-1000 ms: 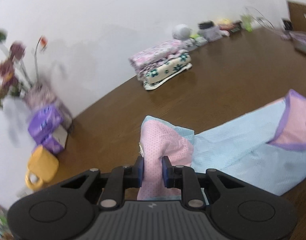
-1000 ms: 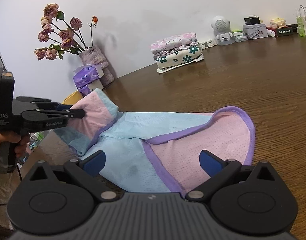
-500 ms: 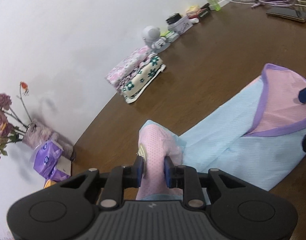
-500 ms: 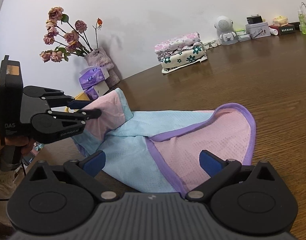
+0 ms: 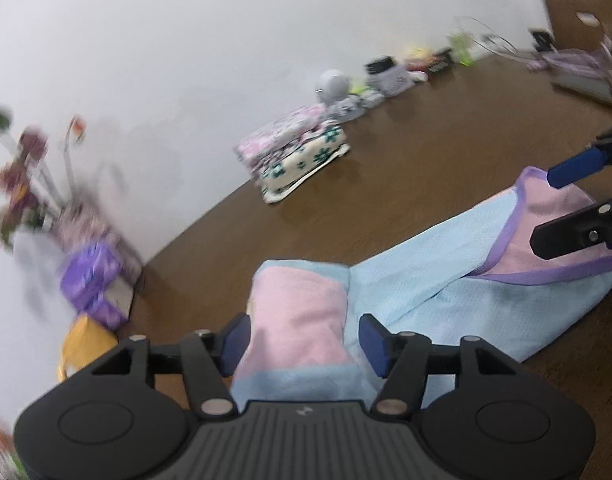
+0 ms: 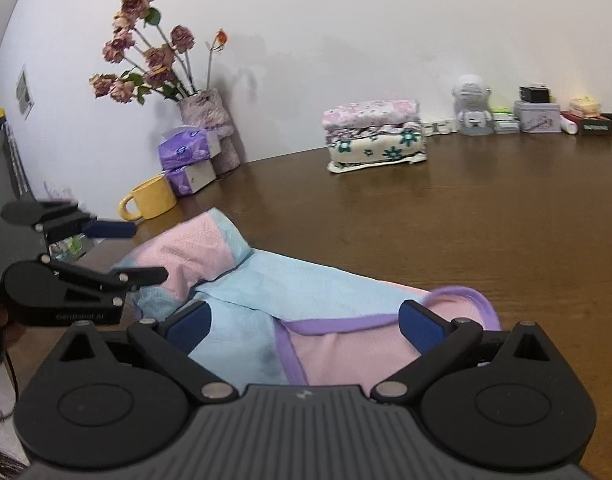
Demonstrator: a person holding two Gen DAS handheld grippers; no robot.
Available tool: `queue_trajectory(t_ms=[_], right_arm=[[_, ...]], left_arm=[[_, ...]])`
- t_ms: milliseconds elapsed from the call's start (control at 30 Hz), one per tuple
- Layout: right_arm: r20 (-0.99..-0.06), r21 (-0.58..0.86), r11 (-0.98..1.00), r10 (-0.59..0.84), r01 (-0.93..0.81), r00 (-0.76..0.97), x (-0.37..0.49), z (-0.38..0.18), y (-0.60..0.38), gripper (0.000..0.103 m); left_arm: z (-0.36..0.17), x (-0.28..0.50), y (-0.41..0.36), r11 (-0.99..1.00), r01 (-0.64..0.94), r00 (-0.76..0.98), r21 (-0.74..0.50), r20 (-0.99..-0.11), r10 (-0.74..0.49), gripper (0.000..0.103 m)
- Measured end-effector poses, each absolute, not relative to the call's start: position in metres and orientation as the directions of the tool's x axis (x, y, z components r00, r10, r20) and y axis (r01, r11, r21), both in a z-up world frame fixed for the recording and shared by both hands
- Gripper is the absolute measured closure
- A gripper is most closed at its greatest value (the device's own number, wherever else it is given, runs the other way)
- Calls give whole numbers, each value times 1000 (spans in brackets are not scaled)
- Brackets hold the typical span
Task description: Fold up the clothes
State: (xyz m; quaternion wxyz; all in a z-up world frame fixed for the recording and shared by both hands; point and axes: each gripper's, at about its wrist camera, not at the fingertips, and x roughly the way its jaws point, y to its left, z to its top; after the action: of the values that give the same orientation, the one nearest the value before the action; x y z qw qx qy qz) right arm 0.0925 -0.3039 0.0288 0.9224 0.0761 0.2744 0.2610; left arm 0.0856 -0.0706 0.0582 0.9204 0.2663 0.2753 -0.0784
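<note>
Released since a moment ago, the pink mesh sleeve [image 5: 302, 312] lies between the left gripper's [image 5: 306, 340] wide-spread jaws. Right gripper [image 6: 306, 326] gapes wide over the pale-blue garment [image 6: 306, 296], spread on the near brown wooden table [image 6: 485, 220] by a white wall.

My blue-padded black left gripper [image 5: 302, 338], pale blue and pink garment [image 6: 306, 300] with purple trim, yellow mug [image 6: 152, 198], floral folded stack [image 6: 375, 136], dark brown table [image 6: 505, 220]

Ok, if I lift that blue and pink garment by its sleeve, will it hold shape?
Probably not. The garment is thin mesh that already creases and slumps on the table, so it should droop. It looks light, and may drag rather than lift cleanly.
</note>
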Motion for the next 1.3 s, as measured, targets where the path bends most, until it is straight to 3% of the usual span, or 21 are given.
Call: queue_trajectory(t_ms=[300, 400, 800, 867, 1033, 1133, 1300], right_arm=[[-476, 320, 829, 560, -459, 678, 101, 31, -272, 1], [-476, 326, 827, 563, -459, 676, 108, 35, -259, 3], [-529, 387, 802, 597, -455, 603, 164, 40, -178, 29], [-545, 411, 804, 595, -431, 591, 177, 37, -166, 35], [-597, 451, 807, 590, -381, 544, 197, 20, -146, 62], [-602, 473, 807, 589, -354, 539, 201, 11, -143, 66], [-567, 531, 779, 619, -334, 544, 198, 14, -155, 64]], left_arm=[[61, 83, 10, 979, 173, 808, 110, -583, -78, 35], [55, 81, 14, 978, 199, 804, 57, -581, -129, 35], [29, 79, 4, 929, 286, 820, 237, -561, -109, 33], [29, 78, 4, 917, 301, 825, 261, -554, -113, 33], [24, 82, 7, 903, 334, 815, 271, -565, -132, 38], [22, 84, 14, 905, 345, 803, 249, -577, -148, 39], [31, 81, 34, 931, 333, 802, 150, -565, -196, 38]])
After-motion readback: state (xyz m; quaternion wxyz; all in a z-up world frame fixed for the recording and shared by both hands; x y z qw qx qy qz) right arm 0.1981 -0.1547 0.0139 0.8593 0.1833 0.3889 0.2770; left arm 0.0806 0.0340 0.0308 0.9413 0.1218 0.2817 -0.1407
